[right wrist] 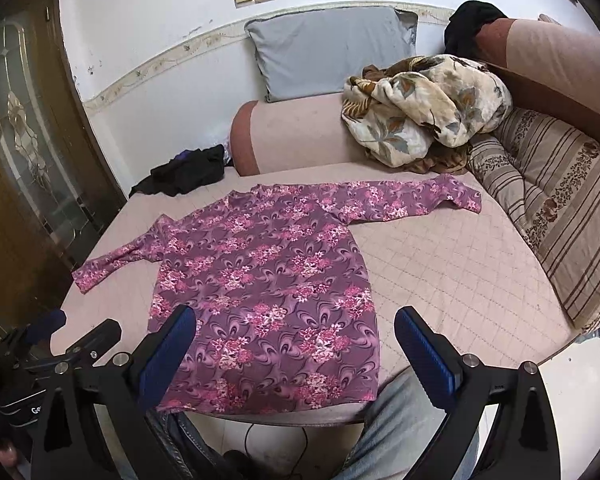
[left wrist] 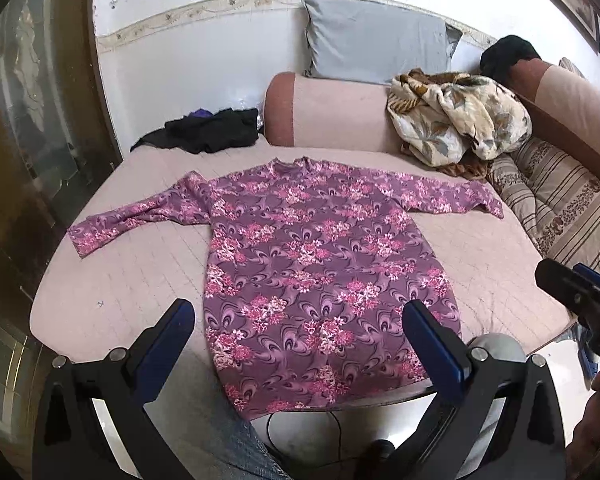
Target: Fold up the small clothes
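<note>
A purple long-sleeved top with pink flowers (left wrist: 308, 256) (right wrist: 268, 276) lies flat on the pink bed cover, neck toward the far bolster, both sleeves spread sideways, hem at the near edge. My left gripper (left wrist: 300, 320) hovers open above the hem, blue pads wide apart and empty. My right gripper (right wrist: 296, 328) also hangs open over the hem's right part, holding nothing. The right gripper (left wrist: 580, 292) shows at the right edge of the left wrist view; the left gripper (right wrist: 52, 340) shows at the lower left of the right wrist view.
A black garment pile (left wrist: 208, 130) lies at the far left of the bed. A pink bolster (left wrist: 324, 112), grey pillow (left wrist: 376, 40) and crumpled floral blanket (left wrist: 456, 120) sit at the back. Striped cushions (right wrist: 556, 196) line the right. A wooden door (right wrist: 24, 148) stands left. A person's jeans-clad knees (right wrist: 400, 420) are below.
</note>
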A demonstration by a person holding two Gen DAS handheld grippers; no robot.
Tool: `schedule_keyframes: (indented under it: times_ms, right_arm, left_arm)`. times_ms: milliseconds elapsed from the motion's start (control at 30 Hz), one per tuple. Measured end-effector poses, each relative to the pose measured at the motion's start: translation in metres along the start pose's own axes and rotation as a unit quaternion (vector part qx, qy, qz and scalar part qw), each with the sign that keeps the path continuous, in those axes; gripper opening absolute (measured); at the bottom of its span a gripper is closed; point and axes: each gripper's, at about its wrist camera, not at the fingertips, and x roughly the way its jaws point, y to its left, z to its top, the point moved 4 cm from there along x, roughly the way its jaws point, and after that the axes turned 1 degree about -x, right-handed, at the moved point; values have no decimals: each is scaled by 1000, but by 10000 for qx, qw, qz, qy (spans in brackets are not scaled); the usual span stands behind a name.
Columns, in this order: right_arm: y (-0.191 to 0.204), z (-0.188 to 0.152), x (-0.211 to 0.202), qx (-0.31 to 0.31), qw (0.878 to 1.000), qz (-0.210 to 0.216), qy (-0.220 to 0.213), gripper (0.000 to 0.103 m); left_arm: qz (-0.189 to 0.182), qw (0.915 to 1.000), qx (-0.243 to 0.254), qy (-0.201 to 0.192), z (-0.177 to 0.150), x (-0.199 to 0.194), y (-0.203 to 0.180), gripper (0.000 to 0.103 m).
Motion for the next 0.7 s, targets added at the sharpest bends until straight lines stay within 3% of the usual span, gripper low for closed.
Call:
schedule_keyframes:
  times_ms: [700]
  right_arm:
    - [-9, -13, -54, 119, 9995, -143, -263, 101]
  left_arm:
    - [-153, 9995, -119, -248, -13, -43, -4, 103]
